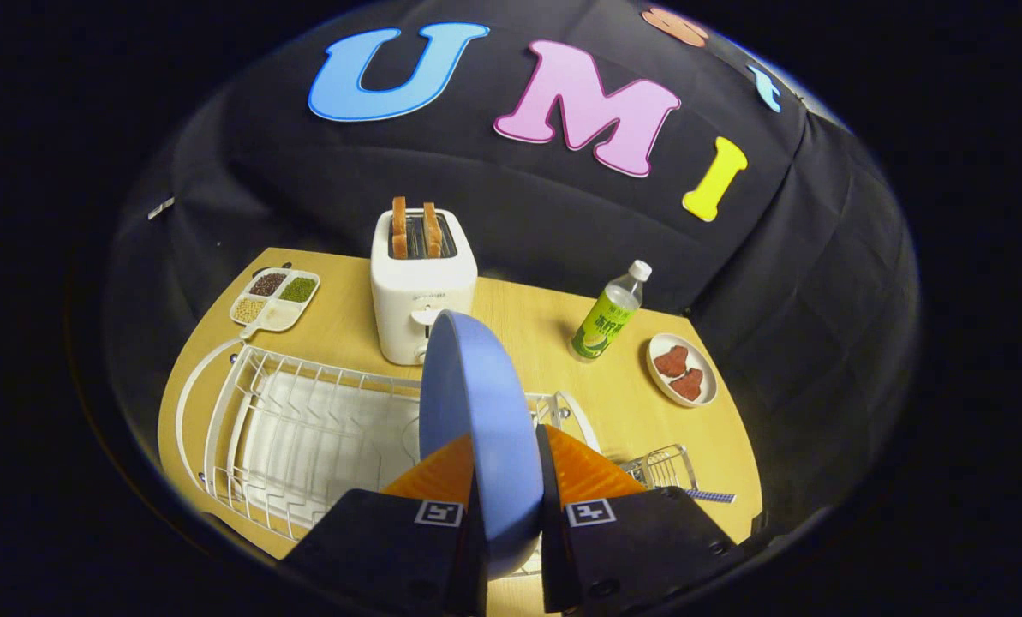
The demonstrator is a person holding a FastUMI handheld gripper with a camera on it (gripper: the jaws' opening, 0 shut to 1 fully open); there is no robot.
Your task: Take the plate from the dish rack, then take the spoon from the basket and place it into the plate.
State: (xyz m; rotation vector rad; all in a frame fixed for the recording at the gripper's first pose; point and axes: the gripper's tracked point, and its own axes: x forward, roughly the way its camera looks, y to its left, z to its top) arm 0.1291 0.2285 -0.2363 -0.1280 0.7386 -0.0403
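Note:
A blue plate [475, 411] stands on edge between my two fingers, with my gripper [507, 467] shut on its rim. The plate is held above the white wire dish rack [305, 428], which lies below and to the left of the fingers on the wooden table. A small wire basket [666, 467] sits just right of the fingers. The checked handle of the spoon [709, 495] pokes out of the basket's right side. The plate hides part of the rack's right end.
A white toaster [421, 287] with two slices of toast stands beyond the plate. A divided tray of beans [275, 298] lies at the far left. A green-labelled bottle [609, 315] and a small dish of reddish pieces [684, 368] are at the right.

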